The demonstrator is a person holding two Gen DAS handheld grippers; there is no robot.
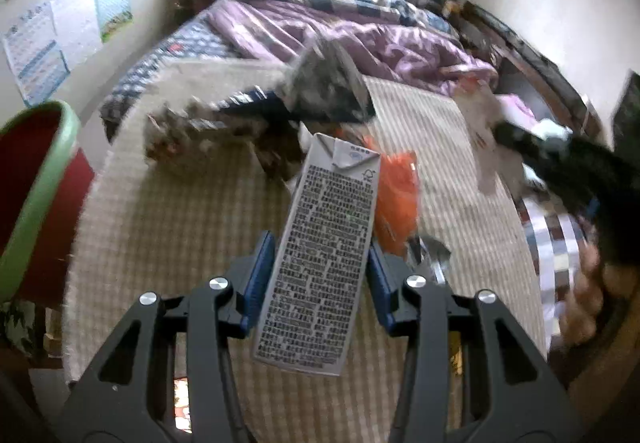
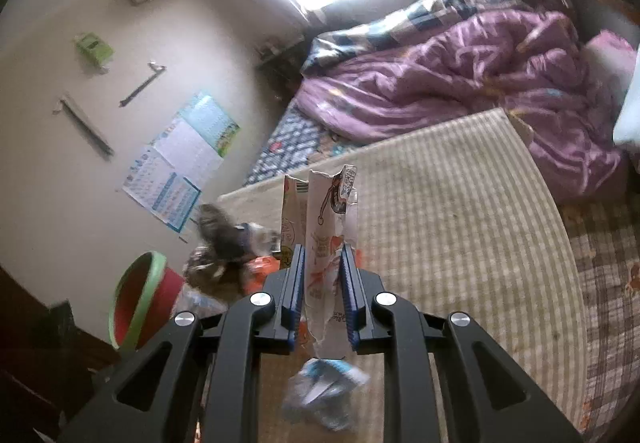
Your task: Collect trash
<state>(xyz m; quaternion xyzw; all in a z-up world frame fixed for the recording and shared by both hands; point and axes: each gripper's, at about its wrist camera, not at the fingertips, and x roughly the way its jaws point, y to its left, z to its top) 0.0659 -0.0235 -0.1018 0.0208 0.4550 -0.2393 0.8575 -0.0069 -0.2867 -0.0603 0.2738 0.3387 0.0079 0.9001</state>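
Striped bed mat (image 1: pixel 168 227) fills both views. Centre frame, the left gripper (image 1: pixel 320 263) fingers clamp a grey, text-covered carton (image 1: pixel 320 255); the right gripper (image 2: pixel 323 283) fingers pinch a torn white-orange wrapper (image 2: pixel 326 243).

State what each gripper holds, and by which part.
Left gripper: grey drink carton, clamped across its lower half. Right gripper: torn white wrapper, pinched around its middle.
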